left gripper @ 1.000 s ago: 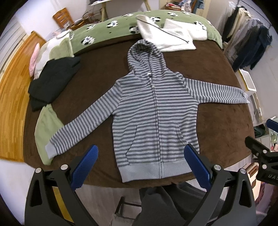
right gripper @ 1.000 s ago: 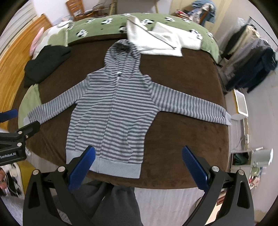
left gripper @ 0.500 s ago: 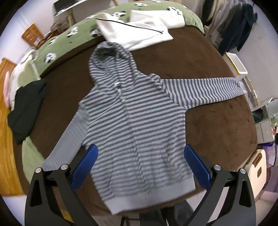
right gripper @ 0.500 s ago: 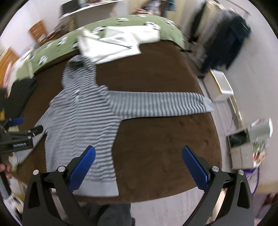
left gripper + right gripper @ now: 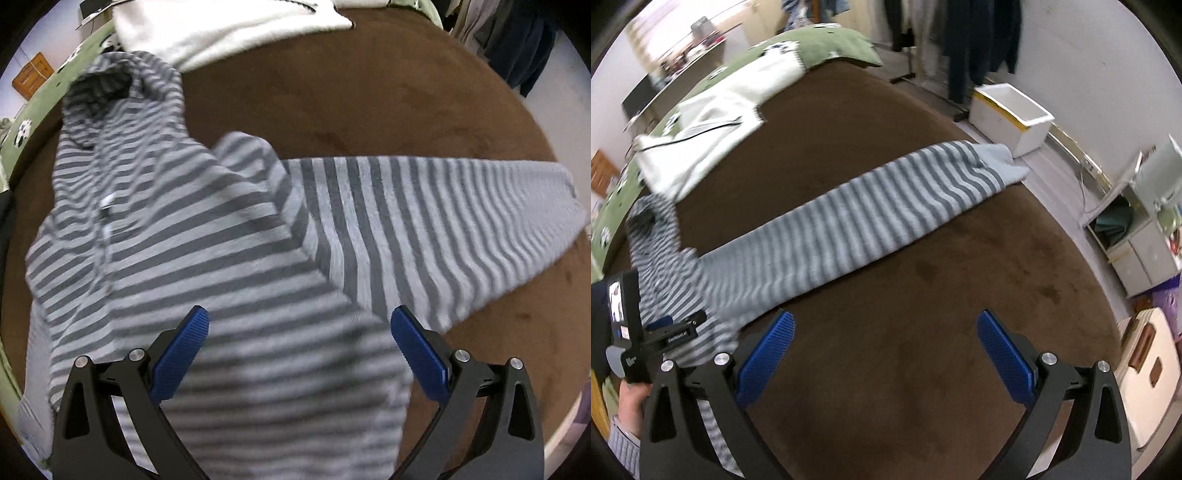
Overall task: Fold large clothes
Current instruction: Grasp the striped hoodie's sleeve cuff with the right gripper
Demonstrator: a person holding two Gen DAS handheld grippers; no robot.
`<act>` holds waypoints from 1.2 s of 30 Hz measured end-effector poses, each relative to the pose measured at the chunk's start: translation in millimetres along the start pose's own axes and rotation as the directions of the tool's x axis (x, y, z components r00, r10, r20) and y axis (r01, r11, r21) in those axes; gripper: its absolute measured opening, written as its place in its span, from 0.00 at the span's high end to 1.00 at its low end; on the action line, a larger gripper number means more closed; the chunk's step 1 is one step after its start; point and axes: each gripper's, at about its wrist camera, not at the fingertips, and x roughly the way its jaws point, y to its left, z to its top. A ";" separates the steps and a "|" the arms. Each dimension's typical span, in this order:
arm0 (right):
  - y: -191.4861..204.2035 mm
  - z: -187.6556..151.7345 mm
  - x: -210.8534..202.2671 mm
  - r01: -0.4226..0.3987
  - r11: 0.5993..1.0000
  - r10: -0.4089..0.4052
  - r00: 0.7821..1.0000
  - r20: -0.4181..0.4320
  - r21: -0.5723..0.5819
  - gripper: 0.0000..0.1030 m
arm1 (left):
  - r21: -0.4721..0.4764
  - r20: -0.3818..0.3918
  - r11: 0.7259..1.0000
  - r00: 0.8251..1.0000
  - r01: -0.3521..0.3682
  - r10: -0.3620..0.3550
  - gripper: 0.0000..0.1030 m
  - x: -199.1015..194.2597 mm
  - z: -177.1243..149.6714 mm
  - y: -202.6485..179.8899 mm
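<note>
Brown bed blanket [image 5: 923, 236] has the striped hoodie [image 5: 207, 258] spread flat, its sleeve [image 5: 871, 210] stretched sideways. Left claw [image 5: 299, 350] and right claw [image 5: 884, 354] both hang wide, empty. I'd pinch near the cuff [image 5: 1001, 162], then fold inward.

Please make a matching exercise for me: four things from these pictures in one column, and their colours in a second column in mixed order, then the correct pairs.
Things:
1. hoodie
2. blanket
3. storage box
4. zip jacket

Colours:
A. brown
B. cream-white with a dark zip line
C. grey stripes
D. white with a yellow edge

Pairs: 1-C, 2-A, 3-D, 4-B
</note>
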 end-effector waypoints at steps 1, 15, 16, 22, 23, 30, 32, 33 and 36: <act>-9.0 0.9 10.2 0.002 1.000 -0.003 1.000 0.014 0.014 0.05 | 0.006 0.012 1.000 1.000 -0.004 0.004 0.06 7.8 0.3 -2.9; -121.8 29.8 81.8 -0.113 0.969 0.090 0.990 0.113 0.220 0.06 | 0.001 0.094 1.000 0.996 0.008 -0.008 0.05 38.6 -25.5 -9.8; -130.0 38.9 82.9 -0.128 0.966 0.101 0.987 0.127 0.225 0.06 | 0.000 0.095 1.000 0.995 0.009 -0.009 0.05 38.0 -26.1 -10.6; -190.6 91.4 113.1 -0.302 0.883 0.246 0.949 0.195 0.359 0.06 | 0.004 0.104 1.000 0.995 0.002 -0.003 0.05 40.3 -25.1 -8.4; -198.8 97.9 120.2 -0.333 0.861 0.272 0.940 0.207 0.385 0.06 | 0.003 0.108 1.000 0.994 0.000 0.000 0.05 40.2 -26.4 -9.3; -222.3 120.7 174.3 -0.414 0.765 0.364 0.910 0.199 0.493 0.06 | -0.007 0.123 1.000 0.992 -0.015 0.016 0.05 39.2 -26.8 -11.1; -224.9 122.1 178.6 -0.429 0.744 0.366 0.903 0.224 0.512 0.06 | -0.011 0.125 1.000 0.992 -0.014 0.016 0.05 38.9 -27.5 -11.3; -226.5 123.2 179.7 -0.438 0.735 0.369 0.899 0.236 0.518 0.10 | -0.012 0.126 1.000 0.992 -0.014 0.015 0.05 37.7 -27.7 -11.6; -231.1 128.5 186.5 -0.438 0.711 0.361 0.899 0.249 0.550 0.37 | -0.018 0.132 1.000 0.991 -0.013 0.015 0.05 37.4 -28.7 -10.9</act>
